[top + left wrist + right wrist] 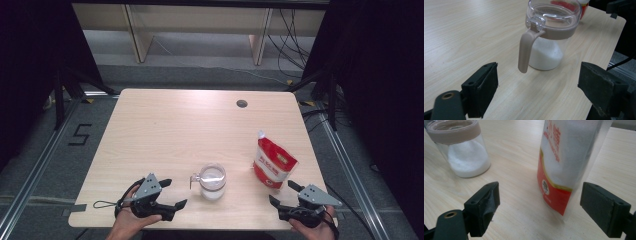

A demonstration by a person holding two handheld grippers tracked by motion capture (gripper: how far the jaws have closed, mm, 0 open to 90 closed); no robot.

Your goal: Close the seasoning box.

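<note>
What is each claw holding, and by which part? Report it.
Nothing is held. The left claw is open short of the jar and its handle; the right claw is open short of the red pouch.

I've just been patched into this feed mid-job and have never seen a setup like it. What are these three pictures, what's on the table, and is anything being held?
No robot arm here: a person holds a pair of hand-held tongs in each hand. The high view looks down on the wooden table from the person's side, with the left tongs at bottom left and the right tongs at bottom right. The other two pictures come from cameras riding on each tool, looking out between its two black jaws.

On the table stand a clear jar with a beige handle, partly filled with white grains, and a red and white pouch, upright. The left tongs face the jar's handle; the right tongs face the pouch.

Nothing is held: both tongs are open, with bare table between the jaws.
</note>
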